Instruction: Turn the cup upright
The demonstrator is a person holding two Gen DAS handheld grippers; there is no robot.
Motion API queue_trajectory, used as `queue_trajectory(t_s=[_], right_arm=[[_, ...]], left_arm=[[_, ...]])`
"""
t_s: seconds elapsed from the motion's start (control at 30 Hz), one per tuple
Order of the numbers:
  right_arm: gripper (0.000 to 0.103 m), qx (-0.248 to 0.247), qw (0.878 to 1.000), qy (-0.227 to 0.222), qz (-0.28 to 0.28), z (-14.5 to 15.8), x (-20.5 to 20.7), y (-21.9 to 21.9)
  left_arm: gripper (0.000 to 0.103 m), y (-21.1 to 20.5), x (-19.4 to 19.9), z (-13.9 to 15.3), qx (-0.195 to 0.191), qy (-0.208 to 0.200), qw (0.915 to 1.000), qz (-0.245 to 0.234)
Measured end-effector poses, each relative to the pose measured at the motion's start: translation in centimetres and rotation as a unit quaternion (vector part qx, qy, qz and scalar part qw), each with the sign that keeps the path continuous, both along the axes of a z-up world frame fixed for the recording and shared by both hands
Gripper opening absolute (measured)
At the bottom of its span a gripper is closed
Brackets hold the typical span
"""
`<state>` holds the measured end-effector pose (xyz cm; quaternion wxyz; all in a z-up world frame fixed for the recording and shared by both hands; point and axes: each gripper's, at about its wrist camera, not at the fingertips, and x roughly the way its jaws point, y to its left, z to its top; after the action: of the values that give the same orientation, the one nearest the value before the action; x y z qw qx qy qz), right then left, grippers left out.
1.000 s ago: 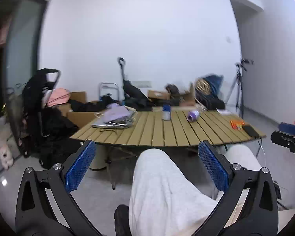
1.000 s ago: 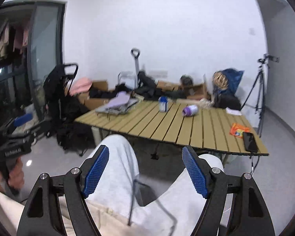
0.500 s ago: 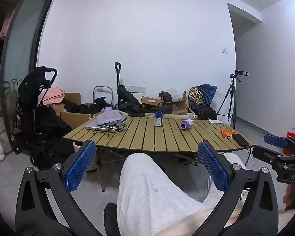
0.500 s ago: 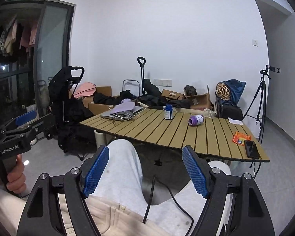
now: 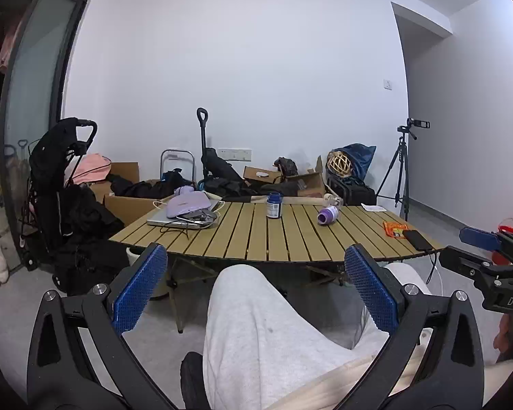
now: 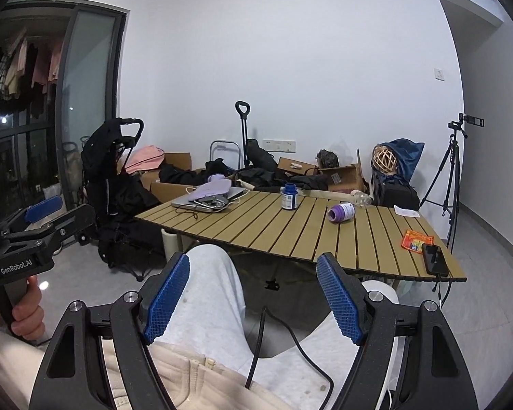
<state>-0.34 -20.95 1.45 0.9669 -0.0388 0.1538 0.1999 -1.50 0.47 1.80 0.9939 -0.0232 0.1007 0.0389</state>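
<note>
Purple cup (image 5: 327,214) (image 6: 340,212) lies on its side near the middle of the slatted desk (image 5: 256,239) (image 6: 290,235), mouth toward the camera; contents cannot be told. Blue-capped jar (image 5: 274,205) (image 6: 289,200) stands upright just left of it, apart. Left claw (image 5: 256,287) and right claw (image 6: 253,297) are both spread apart, holding nothing, well short of the desk above the person's lap. Cardboard boxes (image 5: 126,201) behind the desk hold dark clothing.
</note>
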Motion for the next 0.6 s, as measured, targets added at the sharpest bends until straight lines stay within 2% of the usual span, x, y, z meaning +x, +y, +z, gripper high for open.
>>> queue_trajectory(t_s=[0.6], right_arm=[[0.082,-0.001,1.0,0.002,0.001,-0.06,-0.02,0.15]], left_arm=[[0.103,1.04,-0.13,0.19,0.004,-0.001,1.0,-0.004]])
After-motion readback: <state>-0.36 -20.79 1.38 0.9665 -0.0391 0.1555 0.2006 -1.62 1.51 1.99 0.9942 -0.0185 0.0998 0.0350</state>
